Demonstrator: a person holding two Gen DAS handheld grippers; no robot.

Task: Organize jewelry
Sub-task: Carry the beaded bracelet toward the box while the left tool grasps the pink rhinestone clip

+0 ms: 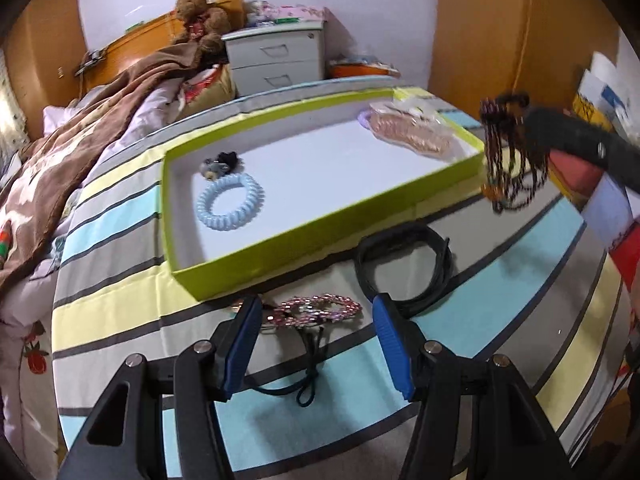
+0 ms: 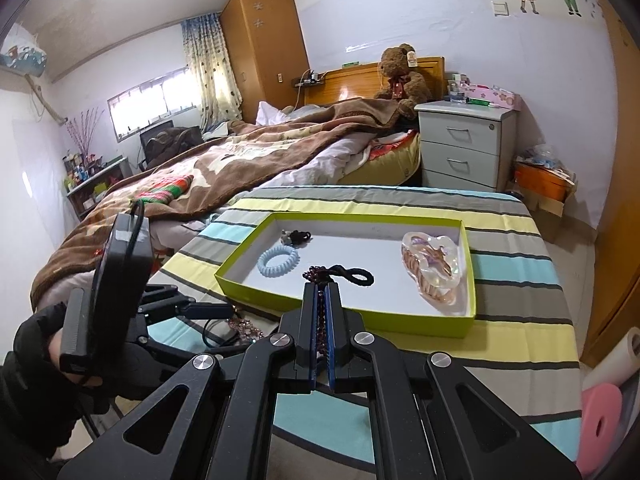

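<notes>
Beaded strands, dark red and black, hang from the right gripper (image 2: 321,300), whose jaws are pinched tight on this necklace (image 1: 508,152); from the left wrist view it dangles just off the right end of the tray (image 1: 320,236), above the striped surface (image 1: 500,280). The step in hand looks like carrying it over the green rim and laying it inside. Best bring the gripper across toward the bare white middle of the tray, between the blue coil (image 1: 229,199) at the left end and the clear pouch (image 2: 434,270) at the right end. Lower until the strands pool on the floor, then let go, so nothing catches the rim. The left gripper (image 1: 316,320) stands half open and empty, near side of the tray, over a pink clip (image 1: 316,310), with a black band (image 1: 404,268) beside it.
</notes>
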